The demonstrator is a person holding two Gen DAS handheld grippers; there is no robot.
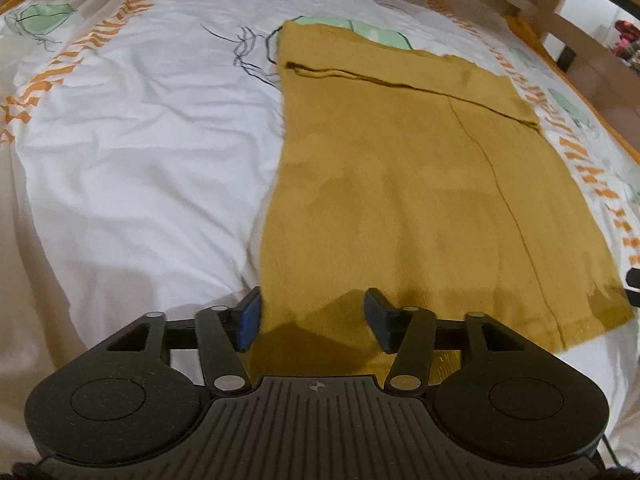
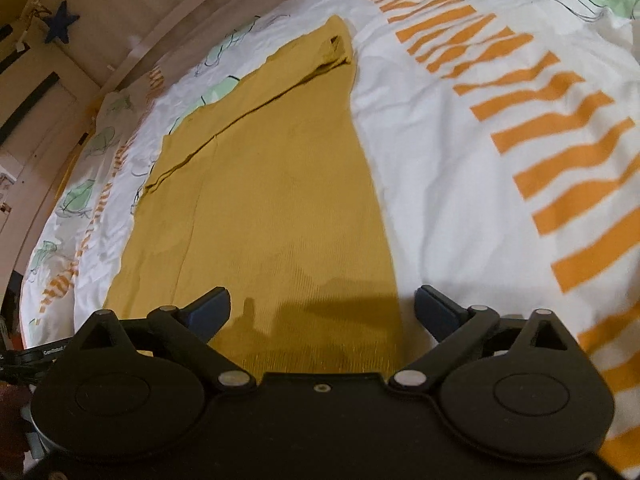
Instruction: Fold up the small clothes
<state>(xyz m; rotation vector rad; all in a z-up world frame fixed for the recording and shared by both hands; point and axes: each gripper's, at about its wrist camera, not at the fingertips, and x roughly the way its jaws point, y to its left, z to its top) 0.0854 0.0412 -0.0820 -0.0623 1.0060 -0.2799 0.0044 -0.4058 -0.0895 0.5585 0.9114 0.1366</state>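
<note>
In the left wrist view, the left gripper hangs low over the near end of a mustard garment spread flat on the bed. Its jaws stand moderately apart with nothing pinched; the garment's near left edge runs up between them, so the left pad sits over bare sheet and the right pad over cloth. Ahead of the gripper the garment stretches away as a long panel, with a folded-over band lying across its far end and a lengthwise seam or crease running to the right of the gripper. In the right wrist view, the right gripper is spread wide and also empty, hovering over the opposite near corner: its left pad is above the cloth, its right pad just off the garment's edge, over the white sheet with orange stripes. From here the same panel runs ahead and to the left, its far end folded. Judging by this, the sides are already tucked in and the hands are lined up at the near hem for the next fold. That move calls for both grippers to drop, close on the hem corners through all layers, and carry them evenly toward the far end.
</note>
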